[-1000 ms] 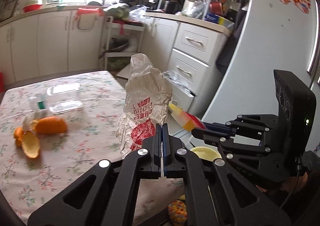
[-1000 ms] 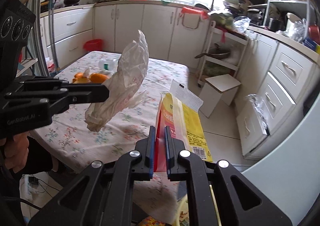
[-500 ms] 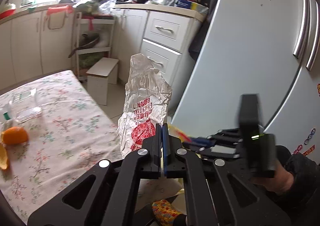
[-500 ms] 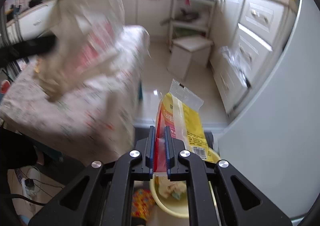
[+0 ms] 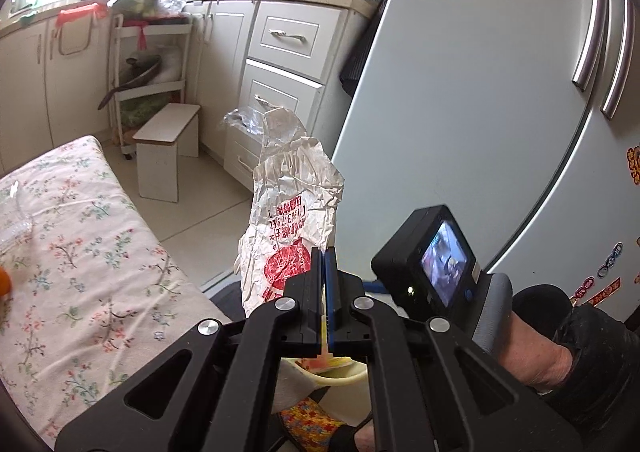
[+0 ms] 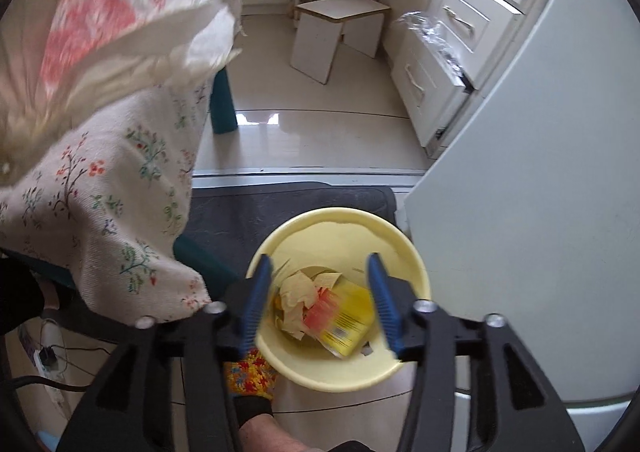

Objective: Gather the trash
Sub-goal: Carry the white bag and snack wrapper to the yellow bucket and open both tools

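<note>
My left gripper (image 5: 323, 252) is shut on a crumpled white plastic bag with red print (image 5: 290, 208), held upright past the table's corner; the same bag (image 6: 100, 0) shows blurred at the upper left of the right wrist view. My right gripper (image 6: 320, 292) points down over a yellow bin (image 6: 340, 224) on the floor. Its jaws are opening and stand apart with nothing pressed between them. A yellow and red snack packet (image 6: 344, 316) lies blurred inside the bin, beside crumpled paper (image 6: 298, 292). The bin's rim (image 5: 340, 378) peeks out under the left gripper.
The table with a floral cloth (image 5: 80, 252) fills the left. A grey fridge (image 5: 480, 112) stands on the right, close to the bin. A small white stool (image 6: 336, 32) and white drawers (image 6: 452, 40) lie beyond, with a dark floor mat (image 6: 280, 208) under the bin.
My right gripper tipped down over the bin and opened; the yellow packet left its jaws and now lies in the bin. My left gripper carried the white bag rightward, off the table.
</note>
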A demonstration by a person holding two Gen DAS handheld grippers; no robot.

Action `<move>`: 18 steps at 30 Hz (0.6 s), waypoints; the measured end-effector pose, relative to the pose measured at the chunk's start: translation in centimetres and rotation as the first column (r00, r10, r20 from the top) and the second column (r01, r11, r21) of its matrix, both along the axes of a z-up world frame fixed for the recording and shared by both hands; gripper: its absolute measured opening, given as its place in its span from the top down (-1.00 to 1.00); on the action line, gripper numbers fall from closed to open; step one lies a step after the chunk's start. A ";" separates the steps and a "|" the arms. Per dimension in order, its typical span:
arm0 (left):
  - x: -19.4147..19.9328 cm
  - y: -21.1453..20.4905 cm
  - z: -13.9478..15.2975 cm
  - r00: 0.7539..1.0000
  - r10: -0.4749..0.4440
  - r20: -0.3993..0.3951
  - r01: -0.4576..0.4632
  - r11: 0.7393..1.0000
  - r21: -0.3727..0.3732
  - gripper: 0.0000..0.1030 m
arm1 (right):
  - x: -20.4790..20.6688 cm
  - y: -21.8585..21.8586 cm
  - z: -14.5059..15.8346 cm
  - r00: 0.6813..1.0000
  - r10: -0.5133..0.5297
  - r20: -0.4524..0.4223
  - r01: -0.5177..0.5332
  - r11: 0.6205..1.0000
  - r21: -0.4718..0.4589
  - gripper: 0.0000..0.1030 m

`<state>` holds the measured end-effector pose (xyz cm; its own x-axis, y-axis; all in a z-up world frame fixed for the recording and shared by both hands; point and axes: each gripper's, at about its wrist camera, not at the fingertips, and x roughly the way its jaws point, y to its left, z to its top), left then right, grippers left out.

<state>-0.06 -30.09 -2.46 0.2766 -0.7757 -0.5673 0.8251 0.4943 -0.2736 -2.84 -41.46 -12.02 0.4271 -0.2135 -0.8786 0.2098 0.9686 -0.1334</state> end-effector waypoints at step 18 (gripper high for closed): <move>2.2 -6.4 -5.3 0.958 -0.144 -0.248 0.163 0.985 0.059 0.97 | -8.7 0.8 5.9 0.978 -0.033 0.207 0.047 0.997 -0.064 -0.54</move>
<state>2.11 -36.44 -7.73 0.0049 -0.7489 -0.6626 0.8067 0.3946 -0.4399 -11.53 -40.63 -6.10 0.5869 -0.2906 -0.7557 0.2783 0.9489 -0.1488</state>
